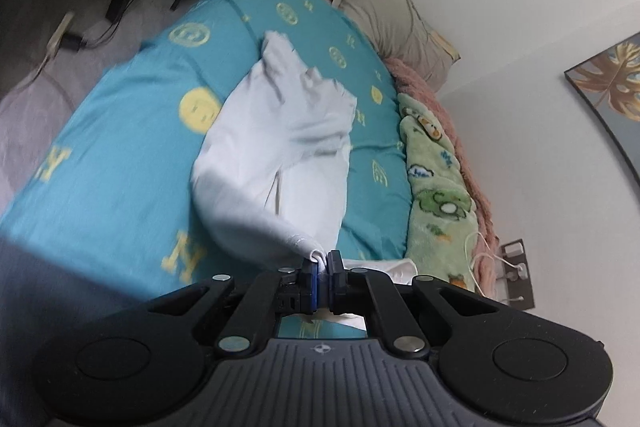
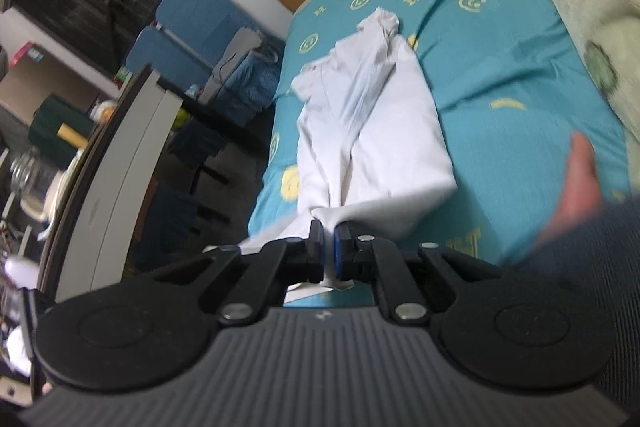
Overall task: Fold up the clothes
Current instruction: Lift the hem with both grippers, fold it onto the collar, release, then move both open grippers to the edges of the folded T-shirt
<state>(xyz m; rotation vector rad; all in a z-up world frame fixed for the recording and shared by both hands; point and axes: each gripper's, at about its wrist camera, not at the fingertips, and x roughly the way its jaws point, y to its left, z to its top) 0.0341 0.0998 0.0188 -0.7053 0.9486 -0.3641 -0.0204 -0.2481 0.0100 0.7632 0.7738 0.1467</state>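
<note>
A white garment lies crumpled lengthwise on the teal bed sheet. My left gripper is shut on the near corner of the garment and lifts that edge off the bed. In the right wrist view the same white garment stretches away from me over the teal sheet. My right gripper is shut on another near corner of it, with cloth pinched between the blue pads. The garment's far end is bunched and twisted.
A green cartoon blanket and pink blanket lie along the wall side. A grey pillow is at the bed's head. A desk edge and blue chair stand beside the bed. A hand shows at right.
</note>
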